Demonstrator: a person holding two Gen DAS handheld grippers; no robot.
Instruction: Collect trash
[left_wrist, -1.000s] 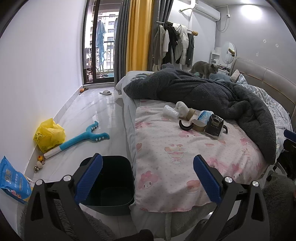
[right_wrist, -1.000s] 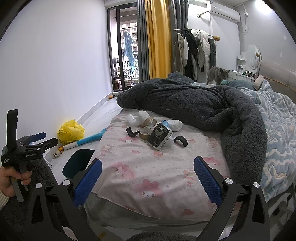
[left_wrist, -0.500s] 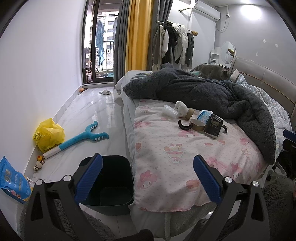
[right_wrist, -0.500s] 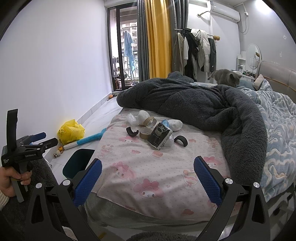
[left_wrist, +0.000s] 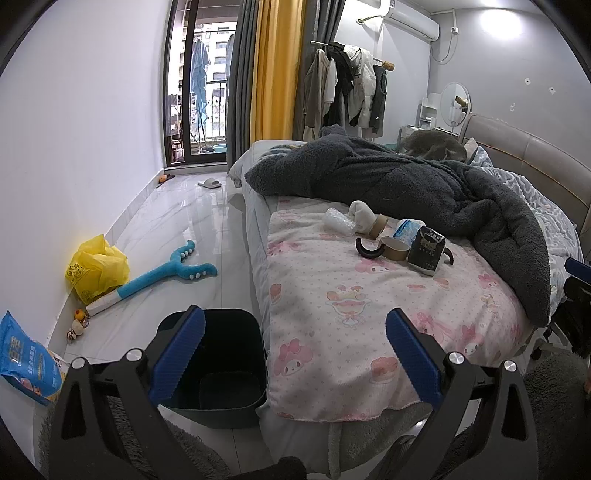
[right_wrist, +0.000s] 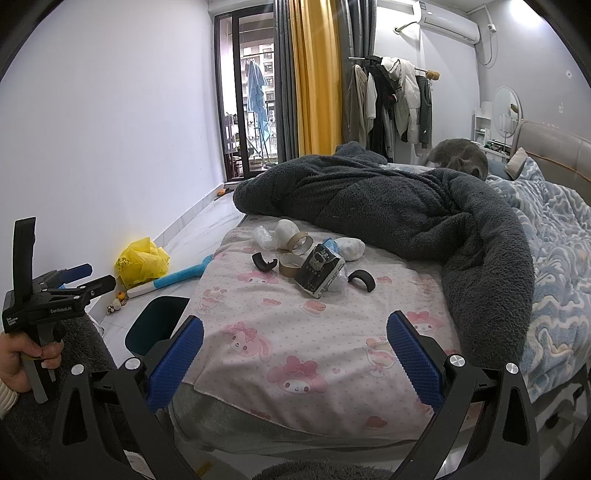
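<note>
A cluster of trash lies on the pink bedsheet (right_wrist: 295, 332): a black carton (right_wrist: 319, 271), brown tape rolls (right_wrist: 290, 264), black curved pieces (right_wrist: 264, 261), crumpled white wads (right_wrist: 351, 248) and clear plastic (right_wrist: 264, 236). In the left wrist view the black carton (left_wrist: 426, 251) sits mid-bed. A dark bin (left_wrist: 218, 360) stands on the floor beside the bed. My left gripper (left_wrist: 295, 350) is open above the bin's edge. My right gripper (right_wrist: 295, 358) is open over the bed's foot, well short of the trash.
A dark fleece blanket (right_wrist: 406, 210) covers the far bed, with a grey cat (right_wrist: 460, 158) behind it. On the floor lie a yellow bag (left_wrist: 96, 267), a blue toy (left_wrist: 166, 273) and a blue packet (left_wrist: 26, 362). A hand (right_wrist: 22, 358) holds the left gripper.
The cat has walked right along the far side of the bed and lowered its head. Both grippers have stayed put and open.
</note>
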